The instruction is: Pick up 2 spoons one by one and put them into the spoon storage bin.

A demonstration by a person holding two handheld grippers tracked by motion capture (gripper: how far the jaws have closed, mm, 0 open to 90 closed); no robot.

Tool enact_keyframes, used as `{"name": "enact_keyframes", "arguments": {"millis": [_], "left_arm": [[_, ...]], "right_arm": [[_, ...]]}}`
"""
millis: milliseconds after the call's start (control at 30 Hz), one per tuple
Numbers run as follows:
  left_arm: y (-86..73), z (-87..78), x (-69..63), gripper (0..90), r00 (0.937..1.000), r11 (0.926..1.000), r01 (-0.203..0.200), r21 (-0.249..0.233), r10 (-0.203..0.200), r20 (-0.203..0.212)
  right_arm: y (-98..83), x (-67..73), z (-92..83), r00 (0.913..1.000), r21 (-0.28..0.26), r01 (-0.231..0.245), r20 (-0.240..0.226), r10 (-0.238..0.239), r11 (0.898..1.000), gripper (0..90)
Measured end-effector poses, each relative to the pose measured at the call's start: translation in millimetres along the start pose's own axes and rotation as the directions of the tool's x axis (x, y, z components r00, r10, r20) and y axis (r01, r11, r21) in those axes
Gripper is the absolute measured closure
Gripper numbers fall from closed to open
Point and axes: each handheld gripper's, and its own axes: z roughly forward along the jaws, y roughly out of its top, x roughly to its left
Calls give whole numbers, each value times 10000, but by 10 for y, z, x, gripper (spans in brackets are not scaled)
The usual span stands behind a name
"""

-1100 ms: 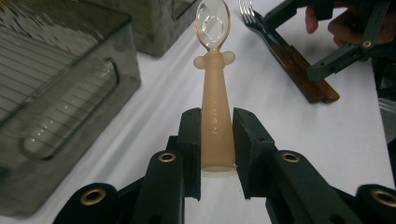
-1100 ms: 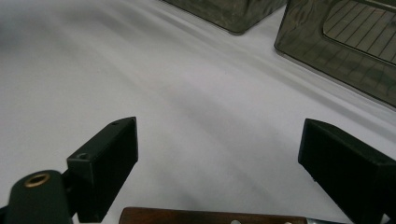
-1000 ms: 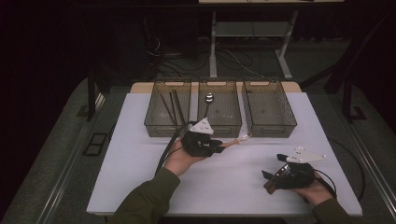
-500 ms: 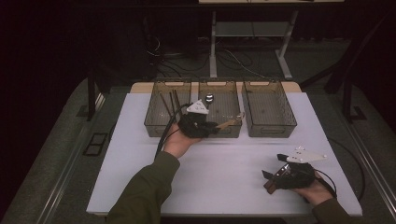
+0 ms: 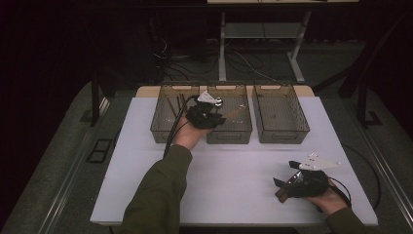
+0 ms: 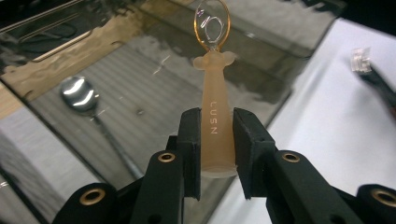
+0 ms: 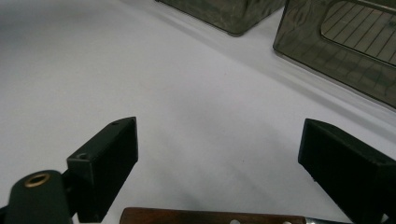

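Left gripper [image 6: 212, 140] clamps the amber plastic spoon [image 6: 212, 100] by its handle end over the middle bin [image 5: 229, 131] — early release risks it catching the rim.

Translucent amber plastic spoon [image 6: 214, 116], "LUSN" on handle, clamped by the handle end, bowl pointing away, held over the middle smoky bin [image 6: 154, 70].

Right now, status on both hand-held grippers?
Left hand-held gripper shut on amber spoon, over middle bin. Right hand-held gripper open, on table. Metal spoon in bin.
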Motion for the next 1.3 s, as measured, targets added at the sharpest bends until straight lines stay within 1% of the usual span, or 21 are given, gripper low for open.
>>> {"name": "enact_keyframes", "arguments": {"millis": [67, 133, 200, 233, 367, 433, 500, 533, 567, 633, 700, 767, 833, 933, 1000, 1033, 1067, 1133, 1233, 1267, 1300], "left_arm": [[2, 56, 26, 733, 9999, 9996, 23, 267, -20, -123], [6, 107, 44, 733, 9997, 9992, 130, 373, -122, -213], [16, 140, 92, 733, 9995, 9979, 126, 628, -108, -298], [18, 159, 105, 733, 9992, 9978, 279, 605, -261, -304], [32, 231, 152, 733, 9979, 9953, 450, 856, -408, -500], [30, 261, 165, 732, 9970, 9946, 657, 803, -620, -473], [31, 281, 178, 732, 9965, 9940, 757, 793, -726, -420], [32, 291, 182, 732, 9966, 9935, 749, 859, -715, -421], [31, 312, 175, 731, 9958, 9933, 830, 798, -797, -439], [23, 328, 184, 729, 9959, 9921, 785, 978, -737, -519], [14, 347, 181, 726, 9946, 9913, 939, 918, -893, -532], [9, 351, 191, 717, 9955, 9914, 821, 1015, -768, -552], [10, 357, 179, 690, 9958, 9928, 819, 871, -780, -477], [24, 359, 155, 607, 9960, 9944, 789, 707, -755, -485], [33, 349, 151, 570, 9968, 9956, 685, 641, -656, -466], [35, 350, 138, 559, 9962, 9958, 782, 483, -762, -434], [39, 340, 134, 546, 9965, 9960, 745, 489, -725, -424], [47, 322, 124, 526, 9968, 9966, 754, 332, -744, -305], [60, 277, 102, 487, 9984, 9984, 559, 123, -557, -121], [63, 260, 93, 472, 9991, 9992, 407, 23, -407, -135], [63, 240, 79, 458, 9992, 9993, 381, -54, -382, -93]], "right_arm": [[-1, -2, 1, 10000, 8, 56, -17, -56, 10000, 117], [0, 2, -1, 10000, -2, 1, -11, -1, 10000, 117], [1, 1, -2, 10000, -11, 17, -13, -17, 10000, 117], [1, 2, -3, 10000, -16, 10, -14, -10, 10000, 117], [2, 5, -4, 10000, -15, -7, -51, 7, 10000, 117], [2, 8, -5, 10000, -28, -19, -66, 19, 10000, 117], [3, 6, -7, 10000, -33, 19, -53, -19, 10000, 117], [3, 6, -7, 10000, -40, 19, -65, -19, 10000, 117], [3, 6, -8, 10000, -38, 15, -68, -16, 10000, 117], [3, 7, -9, 10000, -51, 32, -68, -33, 10000, 117], [2, 9, -9, 10000, -54, 38, -75, -39, 10000, 117], [3, 10, -10, 10000, -54, 42, -71, -42, 10000, 117], [2, 10, -10, 10000, -49, 50, -78, -51, 10000, 117], [3, 11, -9, 9999, -46, 51, -90, -52, 10000, 117], [4, 13, -9, 9999, -39, 52, -92, -52, 10000, 117], [3, 14, -9, 9999, -34, 48, -94, -49, 10000, 117], [3, 14, -10, 9999, -31, 44, -94, -45, 10000, 117], [3, 14, -10, 9999, -30, 42, -94, -43, 10000, 117], [3, 12, -9, 10000, -32, 49, -80, -49, 10000, 117], [3, 12, -9, 10000, -30, 51, -80, -51, 10000, 117], [4, 12, -7, 10000, -30, 44, -80, -45, 10000, 117]]}}
